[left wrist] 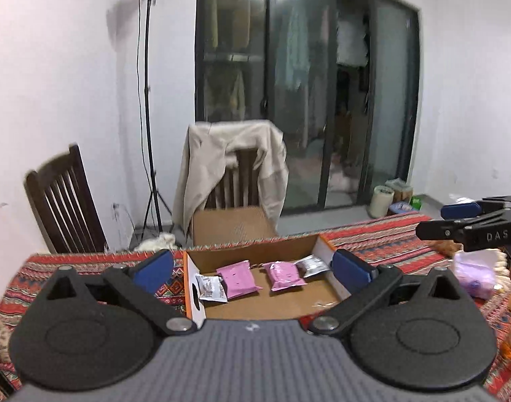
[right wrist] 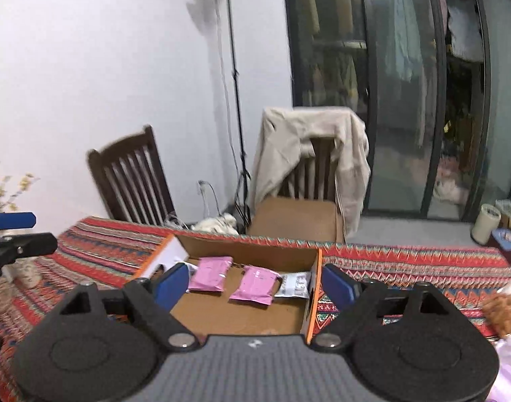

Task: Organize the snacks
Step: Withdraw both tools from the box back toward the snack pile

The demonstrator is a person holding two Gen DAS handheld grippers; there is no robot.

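An open cardboard box (left wrist: 265, 305) with orange and white sides lies on the patterned tablecloth (left wrist: 383, 238). Inside it are two pink snack packets (left wrist: 237, 278) (left wrist: 284, 274) and two silver packets (left wrist: 212, 288) (left wrist: 312, 266). My left gripper (left wrist: 252, 268) hovers above the box's near side, open, with nothing between its blue pads. My right gripper (right wrist: 254, 285) also hangs over the box (right wrist: 248, 246), open and empty; there a pink packet (right wrist: 210, 273) and a silver one (right wrist: 294, 284) show. Each gripper appears at the edge of the other's view: the right gripper (left wrist: 436, 219), the left gripper (right wrist: 34, 231).
Two dark wooden chairs (left wrist: 64, 207) stand beyond the table; one carries a beige jacket (left wrist: 205, 174) and a cardboard box (left wrist: 232, 226) on its seat. A lamp stand (left wrist: 148, 100) and glass doors (left wrist: 305, 83) are behind. A pale purple pack (left wrist: 473, 274) lies at the right.
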